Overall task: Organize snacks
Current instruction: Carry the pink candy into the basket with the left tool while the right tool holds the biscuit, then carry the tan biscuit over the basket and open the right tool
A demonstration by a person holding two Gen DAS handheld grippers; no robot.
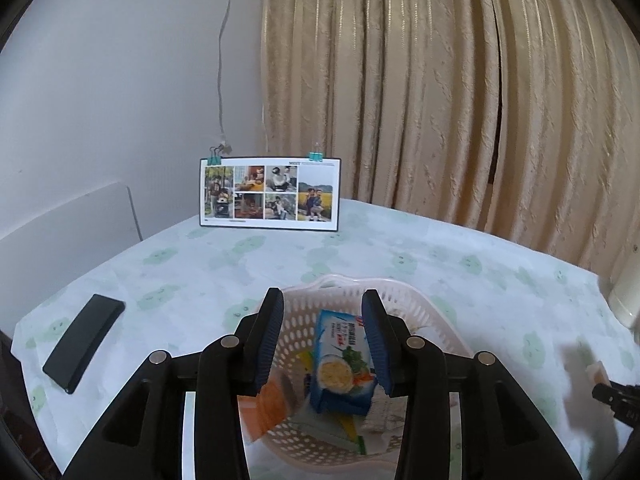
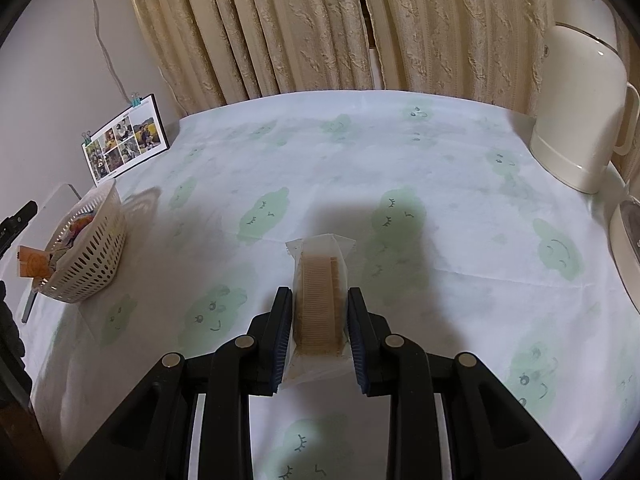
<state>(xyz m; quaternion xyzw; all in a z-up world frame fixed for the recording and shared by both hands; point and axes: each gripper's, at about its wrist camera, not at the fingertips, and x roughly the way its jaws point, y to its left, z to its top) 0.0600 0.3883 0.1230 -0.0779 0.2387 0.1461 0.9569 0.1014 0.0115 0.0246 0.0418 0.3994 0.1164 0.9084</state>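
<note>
- A flat black thing (image 1: 84, 343) lay on the tablecloth (image 1: 200, 264), well to the left of the basket (image 1: 416, 304).
- A photo card (image 1: 270, 193) stood behind the basket, against the wall.
- The left claw (image 1: 323, 340) hung over the basket with its fingers apart, holding nothing.
- A blue snack box (image 1: 340, 364) sat inside the basket, on top of other packets.
- The right claw (image 2: 320, 336) was to the right of the basket, well apart from it.
- Its fingers were squeezed on a clear cracker pack (image 2: 320, 292), held above the tablecloth.
- A cream jug (image 2: 580, 100) stood far right of the basket.
</note>
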